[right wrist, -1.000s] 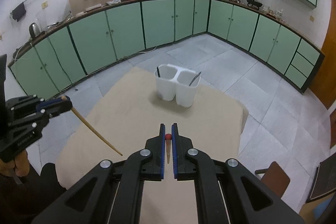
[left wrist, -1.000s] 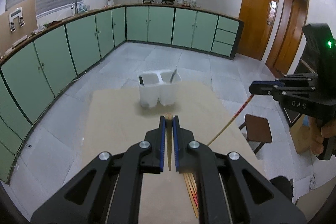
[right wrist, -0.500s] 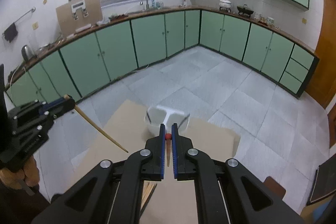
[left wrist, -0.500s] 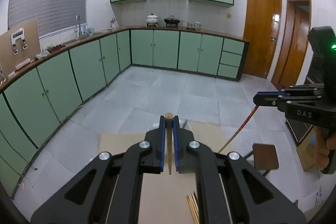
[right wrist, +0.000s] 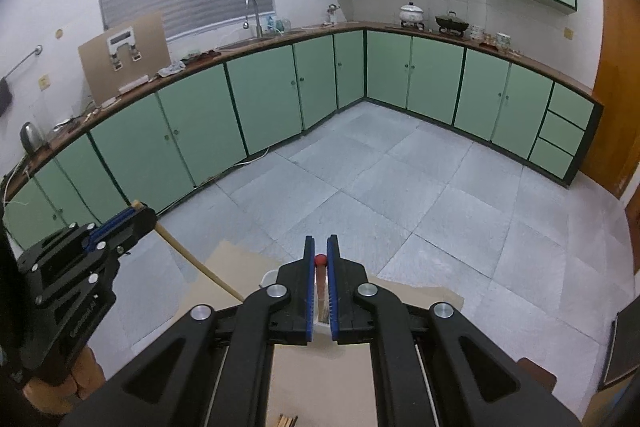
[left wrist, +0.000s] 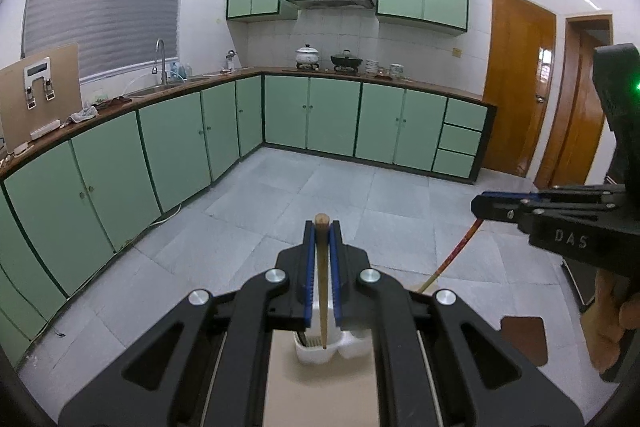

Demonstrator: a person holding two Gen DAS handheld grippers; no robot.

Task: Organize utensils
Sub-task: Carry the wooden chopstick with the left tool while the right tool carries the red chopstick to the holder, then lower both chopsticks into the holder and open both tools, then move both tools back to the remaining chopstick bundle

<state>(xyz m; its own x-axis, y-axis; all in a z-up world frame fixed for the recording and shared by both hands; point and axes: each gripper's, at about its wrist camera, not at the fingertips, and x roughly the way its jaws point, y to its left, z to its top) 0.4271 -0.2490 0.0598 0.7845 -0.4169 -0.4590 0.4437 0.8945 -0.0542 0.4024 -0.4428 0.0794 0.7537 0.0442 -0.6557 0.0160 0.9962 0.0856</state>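
In the left wrist view my left gripper (left wrist: 321, 225) is shut on a plain wooden chopstick (left wrist: 322, 287). Its lower tip hangs over the white two-cup utensil holder (left wrist: 316, 357). To the right, my right gripper (left wrist: 480, 205) carries a red-patterned chopstick (left wrist: 456, 255) that slants down. In the right wrist view my right gripper (right wrist: 320, 241) is shut on that red-capped chopstick (right wrist: 320, 260), and only slivers of the holder (right wrist: 269, 277) show behind the fingers. At the left, my left gripper (right wrist: 138, 213) holds the plain chopstick (right wrist: 192, 259).
The holder stands on a beige table (right wrist: 236, 263) whose far edge lies just beyond it. Loose chopsticks (right wrist: 288, 420) lie on the near part. A brown stool (left wrist: 524, 335) stands at the right on the grey tile floor. Green cabinets line the walls.
Both grippers rose and moved forward over the table, each keeping its chopstick. The holder, once well ahead, now sits right under the fingertips.
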